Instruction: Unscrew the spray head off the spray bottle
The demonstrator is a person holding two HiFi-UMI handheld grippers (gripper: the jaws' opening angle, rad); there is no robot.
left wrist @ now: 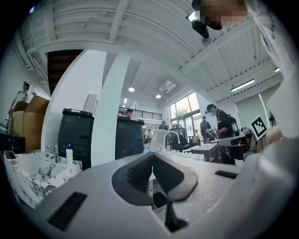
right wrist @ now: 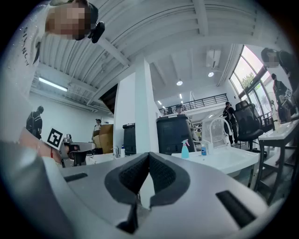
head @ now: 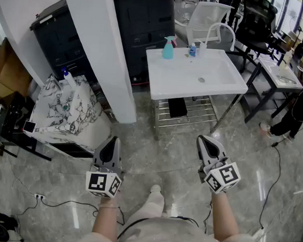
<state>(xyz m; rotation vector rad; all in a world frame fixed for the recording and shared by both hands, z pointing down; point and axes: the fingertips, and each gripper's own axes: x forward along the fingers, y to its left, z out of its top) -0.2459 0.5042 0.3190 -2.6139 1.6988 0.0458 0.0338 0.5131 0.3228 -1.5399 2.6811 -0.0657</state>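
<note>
Both grippers are pale grey moulded plastic, each carrying a cube of black-and-white square markers. The left gripper [head: 111, 141] and right gripper [head: 206, 142] are held level above the floor [head: 165, 154], a glossy grey veined stone. On each, the dark ribbed fingers [left wrist: 138, 175] are clenched together with nothing between them.

Farther off is the bench [head: 185, 76], a smooth white top with a shallow sunken basin and a small round drain, on thin metal legs with a wire rack [head: 185, 112] beneath. The spray bottle [head: 168, 48] stands upright at its far left corner, well apart from both grippers. Its body is pale teal, rounded and widening toward the base. The spray head [head: 169, 40] sits on its narrow neck, teal with a touch of pink at the trigger in the right gripper view. A small blue-and-white bottle [head: 192, 51] stands near it on the right. Left of the bench a smooth white pillar [head: 102, 53] rises.
</note>
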